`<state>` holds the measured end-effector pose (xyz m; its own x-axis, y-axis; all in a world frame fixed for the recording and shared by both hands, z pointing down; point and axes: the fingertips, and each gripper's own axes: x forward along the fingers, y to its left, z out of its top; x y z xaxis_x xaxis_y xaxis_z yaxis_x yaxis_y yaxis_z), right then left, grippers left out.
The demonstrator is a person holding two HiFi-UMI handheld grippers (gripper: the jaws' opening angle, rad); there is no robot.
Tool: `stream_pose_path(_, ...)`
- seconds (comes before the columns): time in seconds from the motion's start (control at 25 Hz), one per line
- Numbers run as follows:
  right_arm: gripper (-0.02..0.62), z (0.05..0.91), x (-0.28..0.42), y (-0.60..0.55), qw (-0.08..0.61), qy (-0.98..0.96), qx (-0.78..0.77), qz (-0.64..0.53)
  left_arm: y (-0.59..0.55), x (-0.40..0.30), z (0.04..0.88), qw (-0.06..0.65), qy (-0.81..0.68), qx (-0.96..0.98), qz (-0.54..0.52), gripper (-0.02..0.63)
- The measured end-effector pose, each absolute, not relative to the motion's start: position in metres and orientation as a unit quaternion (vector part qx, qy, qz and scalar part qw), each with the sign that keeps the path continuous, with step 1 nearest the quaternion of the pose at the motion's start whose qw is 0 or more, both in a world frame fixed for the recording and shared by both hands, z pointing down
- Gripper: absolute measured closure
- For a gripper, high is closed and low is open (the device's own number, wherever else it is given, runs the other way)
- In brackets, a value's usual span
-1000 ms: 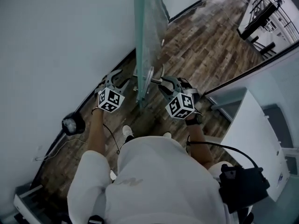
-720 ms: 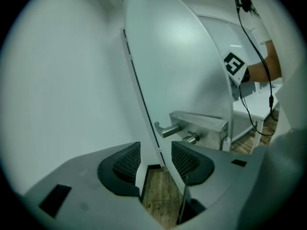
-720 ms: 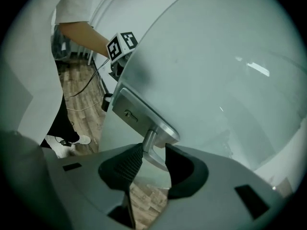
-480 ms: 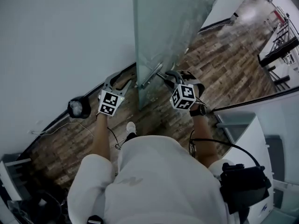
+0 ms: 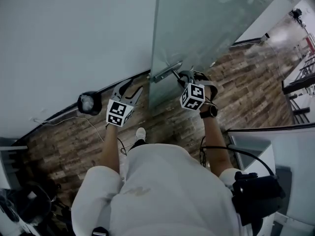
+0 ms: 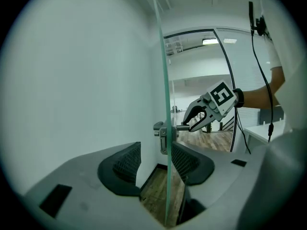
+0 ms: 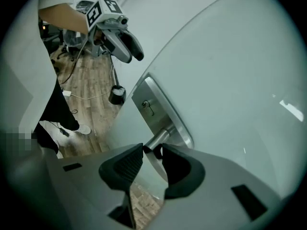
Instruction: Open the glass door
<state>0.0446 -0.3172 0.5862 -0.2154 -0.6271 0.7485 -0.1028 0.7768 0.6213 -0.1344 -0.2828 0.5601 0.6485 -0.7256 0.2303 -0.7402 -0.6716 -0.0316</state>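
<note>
The frosted glass door (image 5: 206, 23) fills the top middle of the head view. My right gripper (image 5: 181, 76) is shut on its metal lever handle (image 5: 166, 73). In the right gripper view the jaws (image 7: 153, 159) pinch the lever's round shaft (image 7: 158, 139) just below the steel lock plate (image 7: 163, 114). My left gripper (image 5: 132, 87) hangs open left of the door's free edge and holds nothing. In the left gripper view that glass edge (image 6: 165, 104) runs up between the open jaws (image 6: 158, 164), and my right gripper (image 6: 201, 119) shows on the handle beyond it.
A white wall (image 5: 69, 33) stands close on the left. A black round object (image 5: 89, 103) with a cable lies on the wood floor (image 5: 74, 141) at the wall's foot. A glass partition and a white unit (image 5: 256, 146) stand on the right.
The door has swung with my right gripper still holding the handle; it showed edge-on before and now turns its broad face to the head view. The left gripper stays open beside it.
</note>
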Motion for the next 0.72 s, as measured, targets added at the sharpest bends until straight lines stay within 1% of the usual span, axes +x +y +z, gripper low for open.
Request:
stream_pose_path(0.16,0.468,0.586,0.036,-0.334,0.565,-0.751,0.266,-0.213,-0.280,-0.147,0.552,0.037,-0.421,0.901,0.093,0.407)
stream_pose_path(0.32,0.468,0.588,0.011,-0.359,0.564,-0.743,0.295,-0.207,-0.299,-0.175,0.547,0.047,-0.438,0.895,0.064,0.456)
stream_pose_path(0.4,0.468,0.589,-0.001,-0.376,0.570,-0.733,0.310,-0.203,-0.312,-0.187,0.544,0.048,-0.442,0.894,0.055,0.470)
stream_pose_path(0.64,0.468,0.571,0.009,-0.407,0.576,-0.713,0.358,-0.177,-0.321,-0.165,0.525,0.034,-0.434,0.898,0.059,0.495)
stream_pose_path(0.72,0.468,0.571,0.000,-0.421,0.583,-0.704,0.371,-0.167,-0.325,-0.168,0.524,0.037,-0.429,0.901,0.056,0.503)
